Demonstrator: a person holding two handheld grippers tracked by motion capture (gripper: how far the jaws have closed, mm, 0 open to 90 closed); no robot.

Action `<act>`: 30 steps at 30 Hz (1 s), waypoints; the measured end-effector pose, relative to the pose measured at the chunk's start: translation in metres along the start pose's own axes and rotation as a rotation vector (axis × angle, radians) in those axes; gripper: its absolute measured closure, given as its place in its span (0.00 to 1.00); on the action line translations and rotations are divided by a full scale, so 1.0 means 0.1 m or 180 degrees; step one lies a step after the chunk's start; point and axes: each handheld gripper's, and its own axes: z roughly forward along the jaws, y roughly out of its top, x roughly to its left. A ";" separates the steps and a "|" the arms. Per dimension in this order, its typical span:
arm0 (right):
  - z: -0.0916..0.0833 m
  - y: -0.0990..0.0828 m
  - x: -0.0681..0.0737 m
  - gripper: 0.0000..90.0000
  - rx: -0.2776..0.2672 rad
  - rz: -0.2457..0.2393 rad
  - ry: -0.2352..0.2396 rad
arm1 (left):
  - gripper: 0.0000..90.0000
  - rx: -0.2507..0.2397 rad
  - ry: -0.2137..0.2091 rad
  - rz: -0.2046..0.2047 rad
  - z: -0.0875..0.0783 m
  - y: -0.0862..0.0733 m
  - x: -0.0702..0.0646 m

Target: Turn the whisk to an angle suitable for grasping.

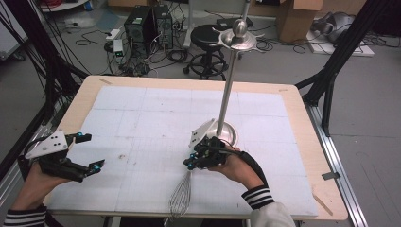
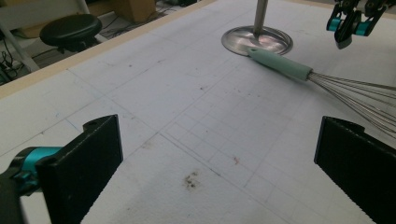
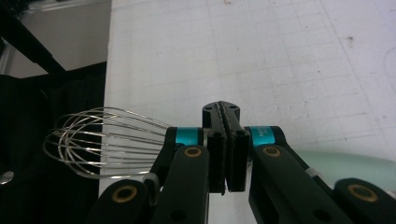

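Note:
A wire whisk (image 1: 181,195) with a pale green handle (image 2: 280,65) lies on the white gridded mat (image 1: 156,109), its wire head toward the table's near edge. My right gripper (image 1: 190,163) hovers just over the whisk's handle with its jaws shut together and nothing between them; in the right gripper view the right gripper (image 3: 221,109) has the wires (image 3: 102,144) and the handle (image 3: 345,165) lying beneath it. My left gripper (image 1: 92,151) is held at the table's left, open and empty. In the left gripper view the left gripper (image 2: 217,158) faces the whisk and the right gripper (image 2: 350,28).
A tall metal stand with a round base (image 1: 228,135) and a hooked top (image 1: 239,38) rises just behind the right gripper. Beyond the table are a black stool (image 1: 208,38), computer cases (image 1: 149,26) and cables. Black frame posts flank the table.

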 end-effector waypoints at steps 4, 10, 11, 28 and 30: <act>0.12 0.04 0.00 1.00 0.0133 -0.0029 0.0002 | 0.02 -0.0002 -0.0006 -0.0005 0.01 0.00 0.00; 0.28 0.09 -0.02 1.00 0.0240 -0.0062 -0.0018 | 0.02 0.0000 -0.0012 0.0009 0.01 0.00 -0.01; 0.30 0.09 -0.02 1.00 0.0261 -0.0071 -0.0018 | 0.02 0.0001 -0.0016 0.0011 0.01 0.00 -0.01; 0.56 0.09 -0.05 1.00 0.0573 -0.0105 -0.0058 | 0.02 -0.0008 -0.0079 0.0038 0.03 0.03 -0.05; 0.58 0.09 -0.07 1.00 0.0621 -0.0082 -0.0035 | 0.02 0.0001 -0.0075 0.0065 0.03 0.05 -0.06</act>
